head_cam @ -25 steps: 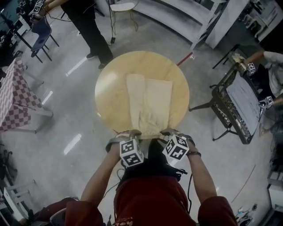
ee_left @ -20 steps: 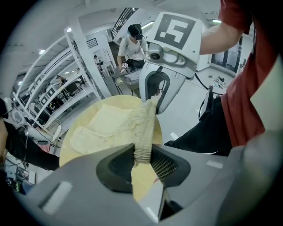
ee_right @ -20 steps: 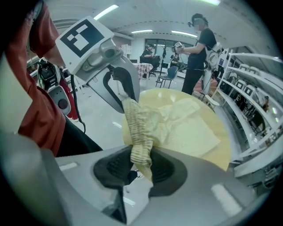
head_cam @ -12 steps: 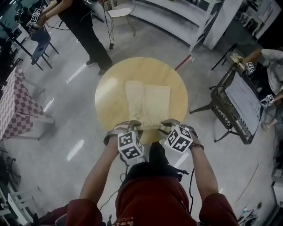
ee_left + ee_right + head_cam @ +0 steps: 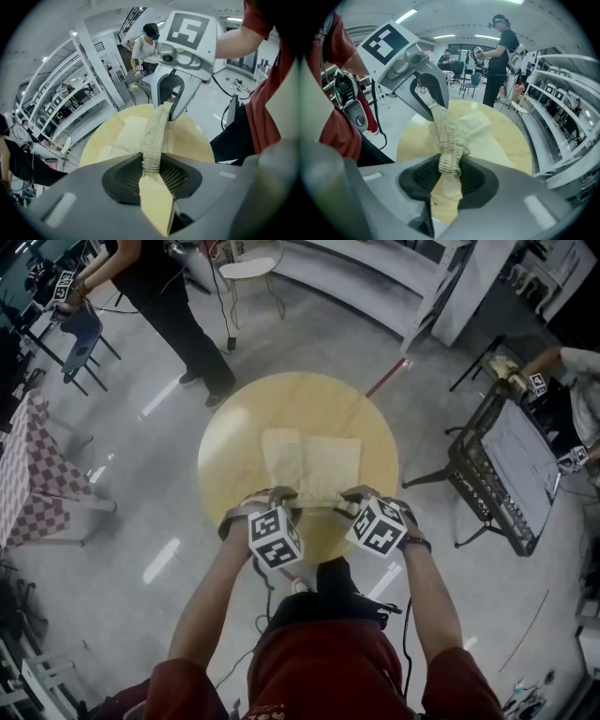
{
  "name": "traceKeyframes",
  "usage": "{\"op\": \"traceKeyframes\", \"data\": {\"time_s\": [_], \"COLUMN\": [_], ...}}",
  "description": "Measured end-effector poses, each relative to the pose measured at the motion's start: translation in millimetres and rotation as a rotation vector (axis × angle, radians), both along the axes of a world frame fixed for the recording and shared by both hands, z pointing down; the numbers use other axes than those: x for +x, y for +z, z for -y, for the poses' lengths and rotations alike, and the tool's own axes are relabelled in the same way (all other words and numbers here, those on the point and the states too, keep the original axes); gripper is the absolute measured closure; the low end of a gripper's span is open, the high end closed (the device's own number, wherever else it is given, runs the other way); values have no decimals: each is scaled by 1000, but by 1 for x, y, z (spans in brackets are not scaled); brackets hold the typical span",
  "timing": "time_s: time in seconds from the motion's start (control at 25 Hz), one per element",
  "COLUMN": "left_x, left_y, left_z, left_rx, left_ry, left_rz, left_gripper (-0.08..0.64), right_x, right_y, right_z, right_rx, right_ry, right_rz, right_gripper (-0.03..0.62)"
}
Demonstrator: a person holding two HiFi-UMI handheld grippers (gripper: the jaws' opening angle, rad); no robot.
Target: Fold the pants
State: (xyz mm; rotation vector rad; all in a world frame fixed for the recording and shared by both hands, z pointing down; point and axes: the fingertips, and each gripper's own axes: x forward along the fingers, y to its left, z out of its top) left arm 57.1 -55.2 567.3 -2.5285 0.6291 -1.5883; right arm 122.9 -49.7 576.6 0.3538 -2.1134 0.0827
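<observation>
Lifting the waistband [image 5: 317, 503] off the table's [image 5: 230, 427] near edge, left gripper [image 5: 281, 495] and right gripper [image 5: 352, 495], each clamped on it, have carried it farther over the pants [image 5: 314, 463], starting the fold.

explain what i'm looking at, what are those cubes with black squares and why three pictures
There is no robot here. A person holds a hand-held gripping tool in each hand, and the marked cubes are part of those tools. The top-down picture comes from a camera on the person's head. The other two come from cameras riding on the left tool and the right tool, each looking along its own jaws. Cream pants lie on the round table. Each tool is clamped on one end of the ribbed waistband, which is stretched between them at the near side of the table.
</observation>
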Motion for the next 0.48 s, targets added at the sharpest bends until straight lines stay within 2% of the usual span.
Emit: {"op": "traceKeyframes", "data": {"time_s": [0.48], "left_x": [2], "left_y": [32], "left_z": [59], "left_rx": [-84], "left_ry": [-34], "left_rz": [15], "left_gripper": [448], "right_x": [2], "right_y": [29], "right_z": [57], "right_rx": [-75], "right_ry": [-17], "right_rz": [-5], "right_gripper": [486]}}
